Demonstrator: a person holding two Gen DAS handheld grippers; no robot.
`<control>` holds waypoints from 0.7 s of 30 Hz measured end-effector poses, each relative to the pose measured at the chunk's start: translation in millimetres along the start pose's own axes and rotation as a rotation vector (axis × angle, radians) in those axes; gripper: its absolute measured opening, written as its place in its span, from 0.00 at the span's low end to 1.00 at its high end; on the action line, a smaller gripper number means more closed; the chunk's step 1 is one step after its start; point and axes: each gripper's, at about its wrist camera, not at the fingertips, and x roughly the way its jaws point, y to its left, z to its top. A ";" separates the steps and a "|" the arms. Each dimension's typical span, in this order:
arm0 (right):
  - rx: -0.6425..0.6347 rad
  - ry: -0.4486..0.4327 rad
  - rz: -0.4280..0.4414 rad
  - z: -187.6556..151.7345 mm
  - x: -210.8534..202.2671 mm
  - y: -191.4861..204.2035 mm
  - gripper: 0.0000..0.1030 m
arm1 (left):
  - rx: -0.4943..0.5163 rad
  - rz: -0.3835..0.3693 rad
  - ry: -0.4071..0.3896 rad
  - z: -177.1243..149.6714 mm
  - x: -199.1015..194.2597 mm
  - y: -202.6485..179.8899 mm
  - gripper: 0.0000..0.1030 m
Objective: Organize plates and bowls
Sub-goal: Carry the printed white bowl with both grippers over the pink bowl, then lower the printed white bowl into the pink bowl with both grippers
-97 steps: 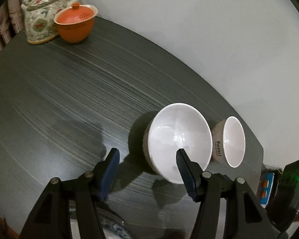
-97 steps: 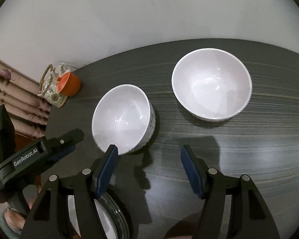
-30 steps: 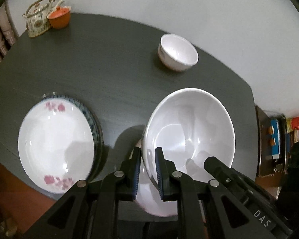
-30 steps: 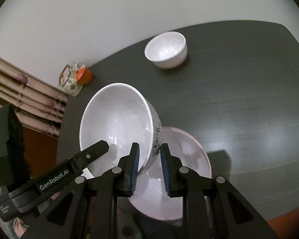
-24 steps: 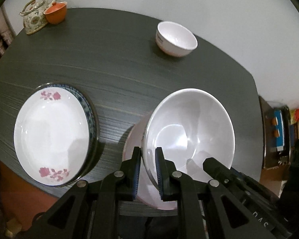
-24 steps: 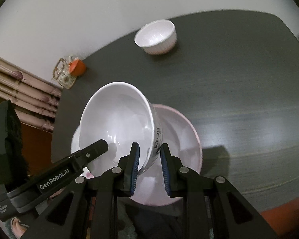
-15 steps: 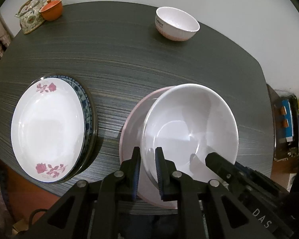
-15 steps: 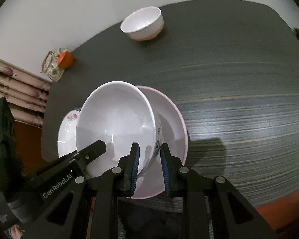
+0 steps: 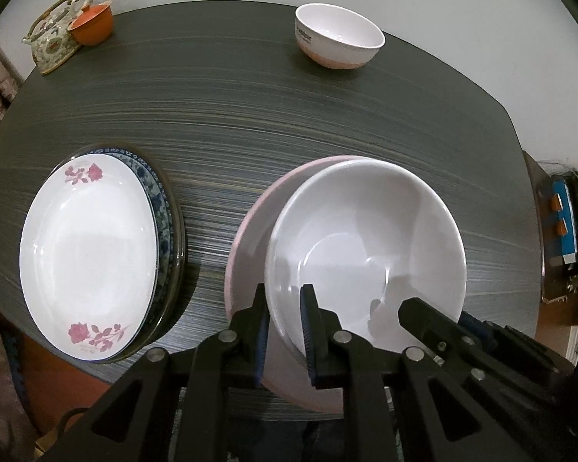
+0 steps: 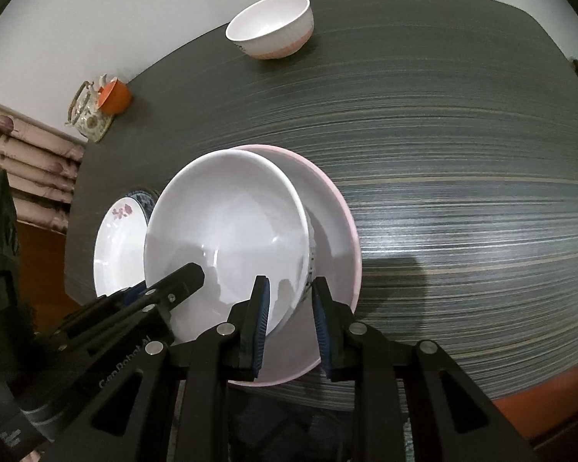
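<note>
A large white bowl [image 9: 366, 238] [image 10: 227, 231] sits in a wide pink plate [image 9: 246, 231] [image 10: 335, 208] at the near table edge. My left gripper [image 9: 284, 323] is shut on the bowl's near left rim. My right gripper [image 10: 289, 308] straddles the bowl's right rim, its jaws a little wider apart than before. A smaller white bowl with a pink base [image 9: 337, 40] [image 10: 271, 27] stands at the far side. A stack of plates topped by a rose-patterned white plate [image 9: 88, 254] [image 10: 119, 238] lies to the left.
A floral teapot [image 9: 54, 38] [image 10: 86, 109] and an orange lidded cup [image 9: 92, 29] [image 10: 115, 94] stand at the table's far left corner. The dark wood-grain table [image 9: 231, 107] [image 10: 443, 154] has bare surface in the middle and to the right.
Both grippers carried the large bowl from the table's middle toward me and lowered it into the pink plate. The right gripper's jaws have parted slightly in the last half second.
</note>
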 end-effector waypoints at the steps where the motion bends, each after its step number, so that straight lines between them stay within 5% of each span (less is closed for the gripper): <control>1: -0.002 0.000 -0.005 -0.1 0.3 1.1 0.22 | 0.001 0.001 0.003 1.2 0.9 -2.0 0.15; 21: -0.009 -0.002 -0.040 5.0 4.0 7.3 0.26 | -0.002 -0.015 0.028 4.7 14.1 -1.0 0.18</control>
